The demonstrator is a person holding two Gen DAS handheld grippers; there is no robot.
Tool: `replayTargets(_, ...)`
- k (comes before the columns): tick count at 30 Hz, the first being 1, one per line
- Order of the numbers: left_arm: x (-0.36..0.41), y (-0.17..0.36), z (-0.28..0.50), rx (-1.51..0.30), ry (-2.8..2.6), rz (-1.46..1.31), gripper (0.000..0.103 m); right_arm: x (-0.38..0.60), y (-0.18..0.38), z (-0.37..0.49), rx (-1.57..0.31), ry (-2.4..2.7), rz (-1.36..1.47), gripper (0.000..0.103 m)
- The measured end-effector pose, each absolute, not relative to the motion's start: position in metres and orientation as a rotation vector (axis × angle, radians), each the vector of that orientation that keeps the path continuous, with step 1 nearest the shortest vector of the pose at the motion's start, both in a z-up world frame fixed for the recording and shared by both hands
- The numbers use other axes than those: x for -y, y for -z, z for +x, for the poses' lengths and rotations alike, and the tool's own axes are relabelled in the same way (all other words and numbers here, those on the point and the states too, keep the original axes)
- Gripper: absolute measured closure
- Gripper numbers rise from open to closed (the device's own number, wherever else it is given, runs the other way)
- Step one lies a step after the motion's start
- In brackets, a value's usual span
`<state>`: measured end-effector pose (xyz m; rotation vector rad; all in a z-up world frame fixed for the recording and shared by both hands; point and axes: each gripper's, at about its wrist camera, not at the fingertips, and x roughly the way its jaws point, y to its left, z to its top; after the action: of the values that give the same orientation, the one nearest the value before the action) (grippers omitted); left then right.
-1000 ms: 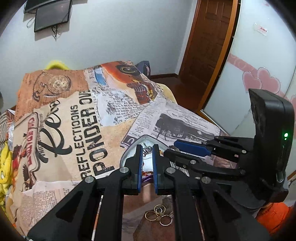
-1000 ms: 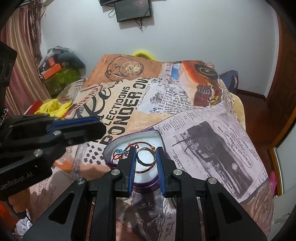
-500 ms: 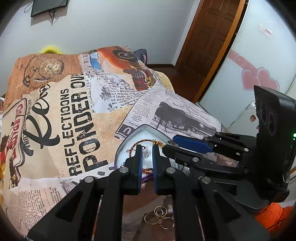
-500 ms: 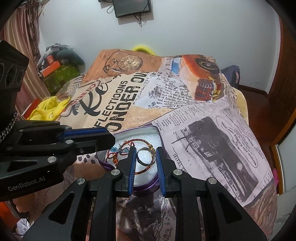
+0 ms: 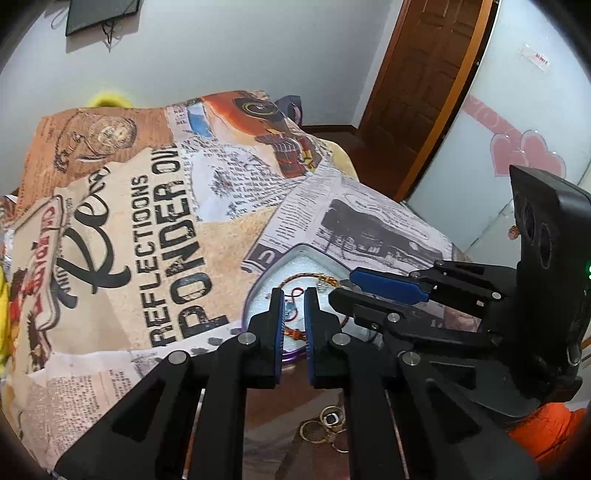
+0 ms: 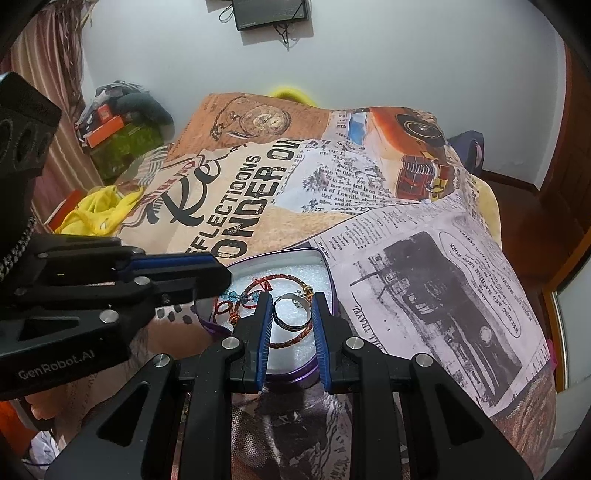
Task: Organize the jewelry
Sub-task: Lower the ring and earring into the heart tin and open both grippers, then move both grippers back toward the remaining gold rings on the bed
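Bedspread [image 6: 424, 258], newsprint pattern, fills frame. Heart-shaped tin [image 6: 325, 264] lower centre, w/ braided bracelet [image 6: 291, 341]. R gripper [image 6: 292, 314] pinches silver ring [image 6: 291, 312] over tin: light, stiff, slippery; grip outer rim. L gripper [image 5: 294, 314] narrow, holds nothing. Loose rings [image 5: 325, 424] bottom.

Home bedroom, bed w/ newsprint-pattern blanket [image 6: 369, 192], wooden door [image 5: 424, 85], wall TV [image 6: 271, 13], striped curtain [image 6: 55, 92]
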<state>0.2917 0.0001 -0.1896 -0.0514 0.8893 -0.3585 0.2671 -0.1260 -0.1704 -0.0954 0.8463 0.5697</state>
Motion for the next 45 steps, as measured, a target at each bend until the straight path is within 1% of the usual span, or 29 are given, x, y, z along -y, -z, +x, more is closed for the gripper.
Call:
replayTargets(6,0.001,0.187,0.286,-0.874,0.343,-0.008,0.093,0.124,0.173,0.270,-0.872,-0.561,-0.099,0.083)
replayTargets(11,0.001,0.186,0.284,-0.873,0.334,-0.009,0.088,0.125,0.171,0.268,-0.873,-0.556,-0.096,0.079)
replayTargets(18,-0.005,0.178,0.273,-0.862,0.311,-0.021,0.085,0.129,0.160,0.261,-0.845,-0.543,-0.099,0.078)
replayTargets(21,-0.006,0.173,0.266,-0.855,0.302,-0.013,0.081,0.131,0.154,0.256,-0.833,-0.531,-0.102,0.078)
replayTargets(23,-0.006,0.169,0.260,-0.846,0.291,-0.006,0.072,0.134,0.150,0.252,-0.827,-0.526,-0.101,0.078)
replayTargets(25,-0.007,0.165,0.253,-0.833,0.279,-0.002,0.069,0.135,0.146,0.249,-0.823,-0.524,-0.094,0.078)
replayTargets(27,-0.008,0.162,0.247,-0.828,0.275,-0.003,0.068,0.136,0.142,0.245,-0.816,-0.522,-0.090,0.077)
replayTargets(28,-0.008,0.160,0.245,-0.826,0.273,-0.003,0.068,0.137,0.140,0.243,-0.813,-0.521,-0.089,0.075)
replayTargets(32,-0.011,0.155,0.233,-0.819,0.259,-0.002,0.065,0.139,0.133,0.233,-0.799,-0.512,-0.088,0.062)
replayTargets(45,-0.023,0.161,0.201,-0.852,0.222,0.002,0.062,0.141,0.136,0.208,-0.822,-0.511,-0.101,0.062)
